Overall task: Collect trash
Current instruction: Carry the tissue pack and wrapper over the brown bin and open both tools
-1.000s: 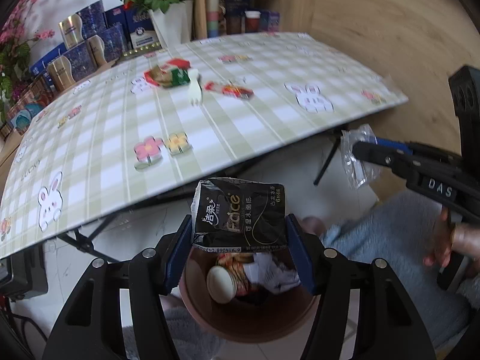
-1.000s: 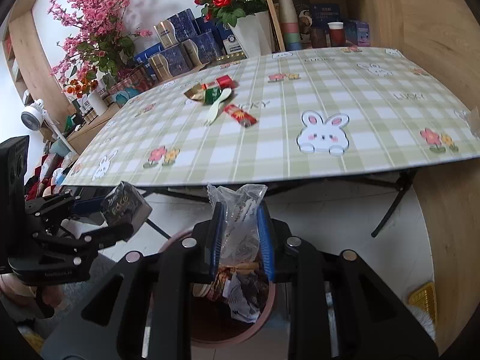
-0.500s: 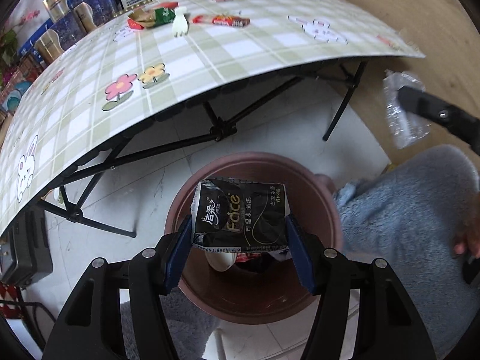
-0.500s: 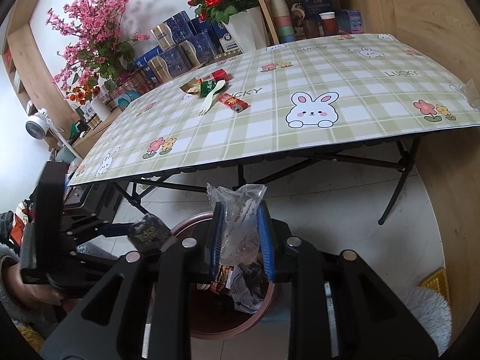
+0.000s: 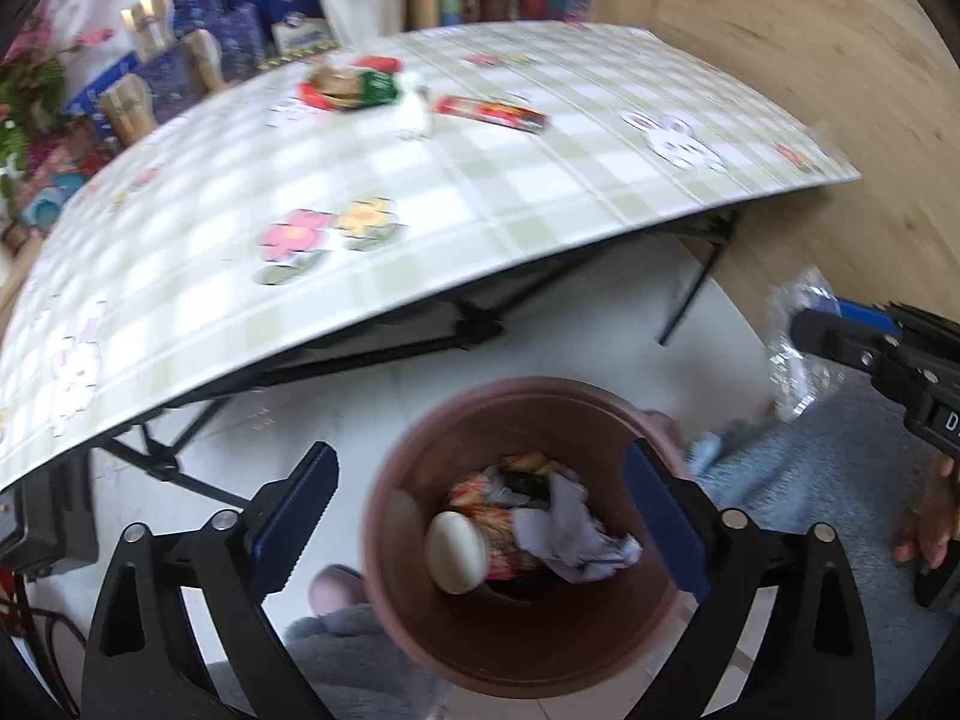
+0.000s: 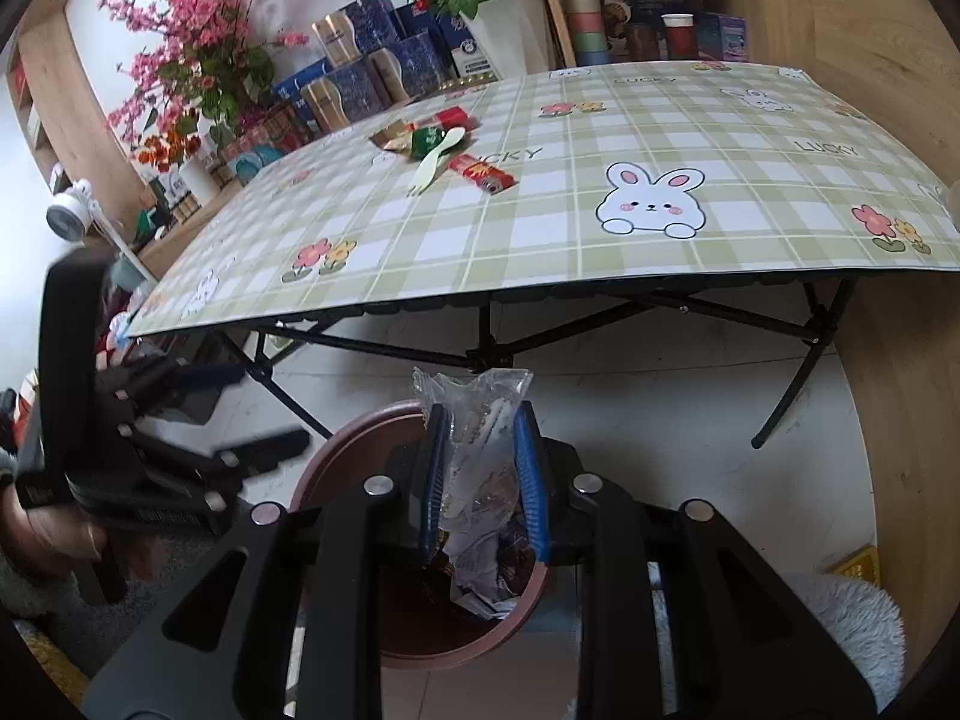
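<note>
My left gripper [image 5: 480, 456] hovers over the brown waste bin [image 5: 510, 387]. Its jaws are opening wide and nothing is between them. Inside the bin lie a paper cup [image 5: 456, 552], crumpled tissue [image 5: 570, 534] and wrappers. My right gripper [image 6: 480, 420] is shut on a clear plastic wrapper [image 6: 474, 420] above the bin's rim [image 6: 336, 438]. That wrapper [image 5: 792, 348] also shows at the right of the left wrist view. On the table lie a red wrapper [image 6: 480, 174], a pale plastic fork [image 6: 435, 162] and green and gold wrappers [image 6: 414, 135].
The folding table [image 6: 660, 228] with a checked cloth stands behind the bin, its black legs [image 6: 798, 372] on the white floor. Boxes, cups and flower vases [image 6: 510, 30] crowd the far side. A wooden wall [image 6: 900, 360] curves at the right. A person's grey fleece-clad legs [image 5: 810, 480] flank the bin.
The left jaws have spread wide and the black tissue pack is gone from between them. The left gripper has sunk a little over the bin. The right gripper still holds the clear wrapper.
</note>
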### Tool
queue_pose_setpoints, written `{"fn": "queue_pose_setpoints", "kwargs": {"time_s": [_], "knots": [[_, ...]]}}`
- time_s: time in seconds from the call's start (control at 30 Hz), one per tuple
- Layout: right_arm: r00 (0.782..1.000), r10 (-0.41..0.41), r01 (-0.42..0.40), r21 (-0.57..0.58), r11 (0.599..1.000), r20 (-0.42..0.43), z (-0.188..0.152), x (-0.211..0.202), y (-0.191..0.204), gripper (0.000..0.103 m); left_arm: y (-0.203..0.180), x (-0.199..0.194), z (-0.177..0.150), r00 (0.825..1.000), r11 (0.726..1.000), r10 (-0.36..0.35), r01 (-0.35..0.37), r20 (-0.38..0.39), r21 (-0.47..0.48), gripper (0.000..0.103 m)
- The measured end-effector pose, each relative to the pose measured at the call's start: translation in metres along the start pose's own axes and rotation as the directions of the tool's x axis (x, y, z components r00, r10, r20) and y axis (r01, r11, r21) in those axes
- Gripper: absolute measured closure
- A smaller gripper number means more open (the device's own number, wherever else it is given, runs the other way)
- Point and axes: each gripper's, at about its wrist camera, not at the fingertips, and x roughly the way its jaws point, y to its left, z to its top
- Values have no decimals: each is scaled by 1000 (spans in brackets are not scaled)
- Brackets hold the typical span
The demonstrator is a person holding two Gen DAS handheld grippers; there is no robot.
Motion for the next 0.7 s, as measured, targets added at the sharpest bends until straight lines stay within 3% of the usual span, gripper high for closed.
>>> {"fn": "queue_pose_setpoints", "kwargs": {"time_s": [0.27, 0.7], "knots": [[998, -32, 29, -41, 999, -60, -1, 14, 8, 78, 25, -17, -16, 989, 995, 95, -98, 109, 28, 8], [979, -43, 17, -131, 991, -197, 6, 54, 37, 77, 36, -18, -29, 982, 993, 114, -114, 149, -7, 8]]}}
